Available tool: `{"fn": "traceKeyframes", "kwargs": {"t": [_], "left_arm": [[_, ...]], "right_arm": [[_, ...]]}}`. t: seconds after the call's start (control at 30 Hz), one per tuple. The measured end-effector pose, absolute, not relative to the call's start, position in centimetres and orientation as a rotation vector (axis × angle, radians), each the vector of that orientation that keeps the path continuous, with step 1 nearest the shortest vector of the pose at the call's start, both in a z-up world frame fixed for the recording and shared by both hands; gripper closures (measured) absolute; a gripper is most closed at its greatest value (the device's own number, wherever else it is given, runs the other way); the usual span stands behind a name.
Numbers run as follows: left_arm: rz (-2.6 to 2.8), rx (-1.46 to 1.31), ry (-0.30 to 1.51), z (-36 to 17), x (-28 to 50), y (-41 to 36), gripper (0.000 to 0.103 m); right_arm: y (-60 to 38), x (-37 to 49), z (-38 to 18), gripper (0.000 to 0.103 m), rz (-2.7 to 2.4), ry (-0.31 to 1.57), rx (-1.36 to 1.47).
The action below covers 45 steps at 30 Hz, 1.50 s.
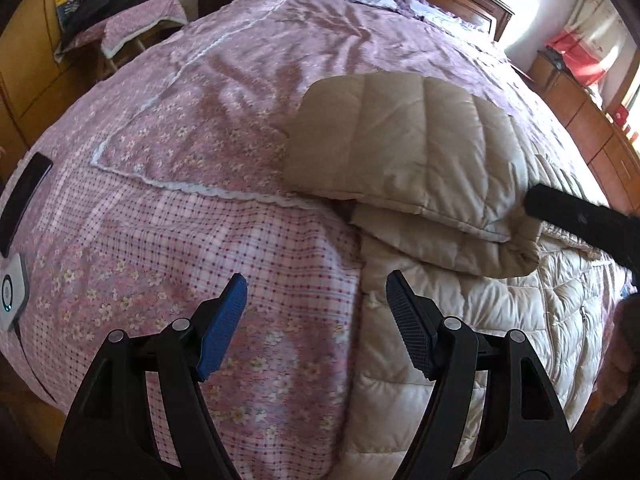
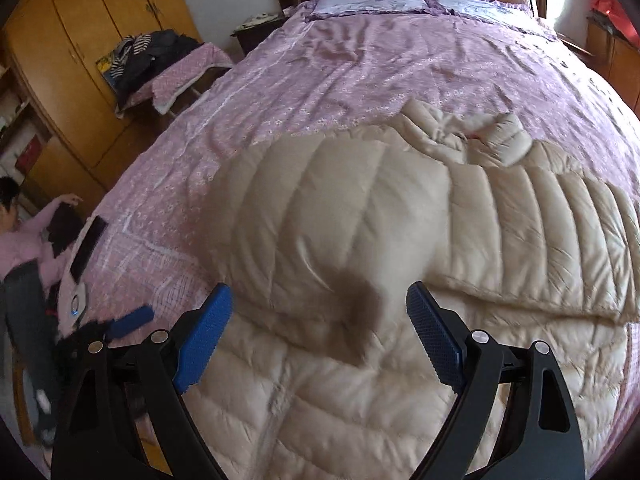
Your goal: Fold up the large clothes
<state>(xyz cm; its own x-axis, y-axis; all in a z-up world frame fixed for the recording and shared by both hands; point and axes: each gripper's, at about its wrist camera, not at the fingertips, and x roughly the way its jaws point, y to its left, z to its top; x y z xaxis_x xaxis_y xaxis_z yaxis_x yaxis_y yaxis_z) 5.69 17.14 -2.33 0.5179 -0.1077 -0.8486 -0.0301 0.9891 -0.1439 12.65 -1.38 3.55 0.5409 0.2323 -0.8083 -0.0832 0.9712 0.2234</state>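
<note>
A large cream quilted down coat [image 2: 360, 216] lies on the pink bed [image 2: 360, 64], with one part folded over the body. In the left wrist view the coat [image 1: 420, 152] lies to the right, its folded flap on top. My left gripper [image 1: 316, 312] is open and empty, above the bedspread just left of the coat's edge. My right gripper [image 2: 320, 320] is open and empty, just above the coat's near part. The right gripper's black finger [image 1: 580, 216] shows at the right edge of the left wrist view, over the coat.
A dark phone [image 1: 24, 196] and a white device [image 1: 14, 292] lie at the bed's left edge. A side table with piled clothes [image 2: 160, 60] stands left of the bed. A person in pink [image 2: 24, 240] sits at the left. Pillows [image 2: 380, 2] and a wooden headboard are far.
</note>
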Motion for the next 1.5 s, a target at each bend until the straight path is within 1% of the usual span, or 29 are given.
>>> {"fn": "traceKeyframes", "kwargs": {"t": [0.3,0.37,0.47,0.5,0.53,0.6,0.63,0.7,0.73,0.93,1.07,1.2,1.33,1.37,1.4,1.43,1.47,1.5], "left_arm": [[-0.044,-0.179,1.050,-3.8,5.9,17.8,0.031],[-0.044,-0.182,1.049,-3.9,5.8,17.9,0.031],[-0.043,-0.178,1.045,-3.9,5.8,17.9,0.031],[-0.043,-0.177,1.044,-3.9,5.8,17.9,0.031],[-0.042,-0.177,1.043,-3.9,5.8,17.9,0.031],[-0.043,-0.184,1.042,-3.9,5.9,18.0,0.031],[-0.043,-0.186,1.042,-3.9,5.9,18.0,0.031],[-0.043,-0.193,1.042,-3.9,6.0,18.0,0.031],[-0.043,-0.195,1.042,-3.9,6.0,18.0,0.031],[-0.053,-0.197,1.034,-3.6,6.1,17.8,0.031],[-0.063,-0.205,1.022,-3.1,6.1,17.6,0.031],[-0.070,-0.203,1.017,-2.8,6.2,17.2,0.031],[-0.073,-0.207,1.022,-2.8,6.4,16.9,0.031],[-0.075,-0.209,1.024,-2.8,6.5,16.8,0.031],[-0.077,-0.210,1.026,-2.8,6.5,16.6,0.031],[-0.078,-0.208,1.026,-2.8,6.6,16.5,0.031],[-0.079,-0.205,1.028,-2.8,6.6,16.4,0.031],[-0.079,-0.202,1.028,-2.8,6.6,16.3,0.031]], "right_arm": [[1.5,16.5,-0.1,0.016,0.095,1.056,0.106],[1.7,16.6,-0.9,0.018,0.089,1.062,0.086],[1.7,16.5,-1.4,0.036,0.076,1.047,0.047],[1.7,16.4,-1.4,0.048,0.075,1.041,0.037],[1.7,16.3,-1.3,0.054,0.074,1.035,0.026],[1.8,16.0,-0.9,0.075,0.075,1.019,0.005],[1.8,15.9,-0.6,0.084,0.077,1.011,-0.002],[1.2,15.5,0.3,0.090,0.085,0.985,0.006],[0.8,15.4,0.8,0.091,0.090,0.973,0.014],[-2.5,13.9,4.3,0.092,0.107,0.904,0.073],[-6.4,12.5,5.4,0.092,0.058,0.885,0.166],[-10.1,11.5,4.2,0.092,-0.014,0.906,0.214],[-12.1,11.5,1.0,0.091,-0.046,0.995,0.243],[-12.3,11.4,0.4,0.088,-0.055,1.012,0.238],[-12.3,11.3,0.0,0.080,-0.064,1.015,0.234],[-12.4,11.1,-0.2,0.064,-0.076,1.016,0.226],[-12.4,10.8,-0.2,0.060,-0.084,1.008,0.216],[-12.4,10.6,-0.1,0.058,-0.078,1.000,0.209]]}}
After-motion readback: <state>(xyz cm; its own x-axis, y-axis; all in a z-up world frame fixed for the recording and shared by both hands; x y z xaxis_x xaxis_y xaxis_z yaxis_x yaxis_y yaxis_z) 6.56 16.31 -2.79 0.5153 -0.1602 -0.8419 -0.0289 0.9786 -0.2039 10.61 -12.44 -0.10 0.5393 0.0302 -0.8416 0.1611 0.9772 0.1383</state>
